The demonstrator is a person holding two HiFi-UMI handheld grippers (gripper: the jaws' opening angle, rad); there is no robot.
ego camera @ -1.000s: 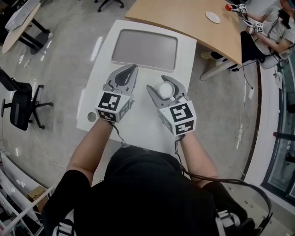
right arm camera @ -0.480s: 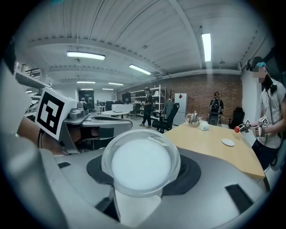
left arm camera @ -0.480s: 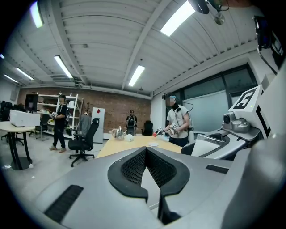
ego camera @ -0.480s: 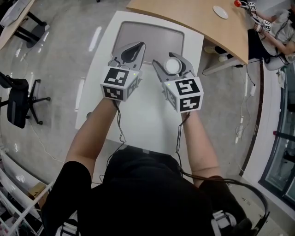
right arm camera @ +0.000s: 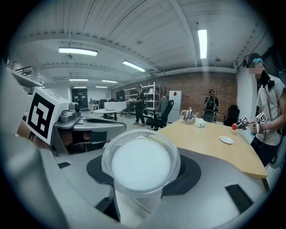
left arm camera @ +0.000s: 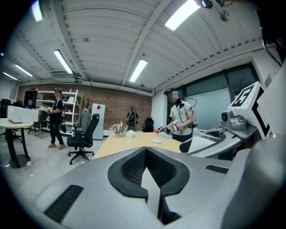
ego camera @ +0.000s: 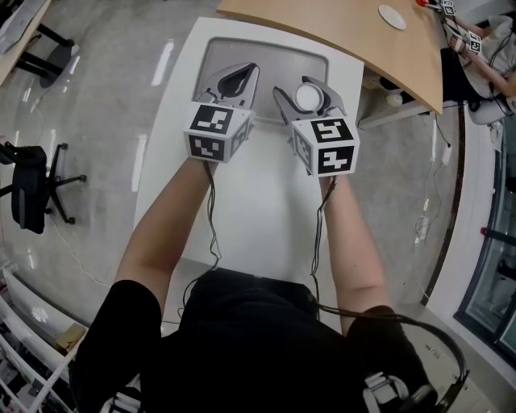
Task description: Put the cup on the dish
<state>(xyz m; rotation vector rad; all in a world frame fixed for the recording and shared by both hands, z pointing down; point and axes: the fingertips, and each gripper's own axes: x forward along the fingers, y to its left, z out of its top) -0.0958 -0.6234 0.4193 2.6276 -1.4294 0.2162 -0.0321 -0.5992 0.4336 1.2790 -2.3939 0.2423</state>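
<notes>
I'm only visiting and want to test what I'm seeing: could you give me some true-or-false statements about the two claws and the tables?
The right claw holds a white cup. True.
The left claw grips something too. False: its jaws are together with nothing between them.
A small white plate lies on the wooden table. True.
Both claws hang over the wooden table. False: they are over the white table, at the grey tray's near edge.
</notes>
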